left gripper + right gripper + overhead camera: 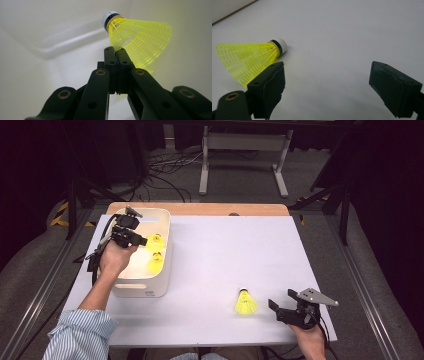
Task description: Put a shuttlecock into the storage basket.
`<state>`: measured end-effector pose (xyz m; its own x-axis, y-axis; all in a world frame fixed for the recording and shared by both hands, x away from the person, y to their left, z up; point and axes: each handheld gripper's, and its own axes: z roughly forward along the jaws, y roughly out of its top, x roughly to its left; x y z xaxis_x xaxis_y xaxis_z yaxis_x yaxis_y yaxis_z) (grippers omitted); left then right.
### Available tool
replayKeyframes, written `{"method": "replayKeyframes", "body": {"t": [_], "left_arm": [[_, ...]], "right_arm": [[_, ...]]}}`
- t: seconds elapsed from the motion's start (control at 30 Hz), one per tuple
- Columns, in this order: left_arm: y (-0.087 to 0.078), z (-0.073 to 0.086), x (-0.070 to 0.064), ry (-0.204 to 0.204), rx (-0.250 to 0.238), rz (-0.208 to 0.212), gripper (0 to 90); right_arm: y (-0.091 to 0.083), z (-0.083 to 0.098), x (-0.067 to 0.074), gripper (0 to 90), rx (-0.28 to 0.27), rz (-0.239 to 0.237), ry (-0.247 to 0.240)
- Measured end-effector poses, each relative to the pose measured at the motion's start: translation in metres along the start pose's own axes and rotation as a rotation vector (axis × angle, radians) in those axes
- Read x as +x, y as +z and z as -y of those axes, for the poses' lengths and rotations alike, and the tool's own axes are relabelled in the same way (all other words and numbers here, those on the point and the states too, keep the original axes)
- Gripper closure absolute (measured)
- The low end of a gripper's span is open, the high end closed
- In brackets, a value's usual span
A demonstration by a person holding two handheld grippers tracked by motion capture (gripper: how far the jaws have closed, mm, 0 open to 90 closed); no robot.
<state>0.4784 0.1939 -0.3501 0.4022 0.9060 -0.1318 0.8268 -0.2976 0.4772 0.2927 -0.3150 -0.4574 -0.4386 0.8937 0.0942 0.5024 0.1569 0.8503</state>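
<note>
Left gripper (116,53) pinching mesh-skirted yellow shuttlecock (140,37)

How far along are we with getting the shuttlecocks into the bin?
Done: one shuttlecock lies in the white bin. In hand: the left tool is shut on a second shuttlecock inside the bin, not yet released. Left: the last shuttlecock lies on the table beside the open right tool.

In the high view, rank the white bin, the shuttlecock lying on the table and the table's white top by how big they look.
1. White top, by far the largest.
2. Bin.
3. Shuttlecock, smallest, though it lies nearer the camera than the bin.
</note>
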Motion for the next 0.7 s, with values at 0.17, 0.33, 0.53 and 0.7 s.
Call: {"method": "replayKeyframes", "body": {"t": [0.17, 0.33, 0.53, 0.7], "left_arm": [[0.001, -0.0004, 0.0001, -0.001, 0.007, 0.0, 88.7], [-0.001, -0.0002, -0.0003, 0.001, -0.017, 0.003, 75.5], [-0.0043, 0.0008, -0.0015, 0.005, -0.025, -0.001, 61.8], [-0.0081, 0.0018, -0.0024, 0.003, -0.037, 0.003, 53.8]], "right_arm": [[0.0003, 0.0001, 0.0, 13.9, 0.002, -0.001, 0.0], [0.0003, 0.0001, -0.0001, 14.0, 0.003, -0.001, 0.001], [0.0003, 0.0001, 0.0, 13.9, 0.004, 0.0, 0.0], [0.0003, 0.0001, 0.0001, 13.9, 0.006, -0.001, 0.0]]}}
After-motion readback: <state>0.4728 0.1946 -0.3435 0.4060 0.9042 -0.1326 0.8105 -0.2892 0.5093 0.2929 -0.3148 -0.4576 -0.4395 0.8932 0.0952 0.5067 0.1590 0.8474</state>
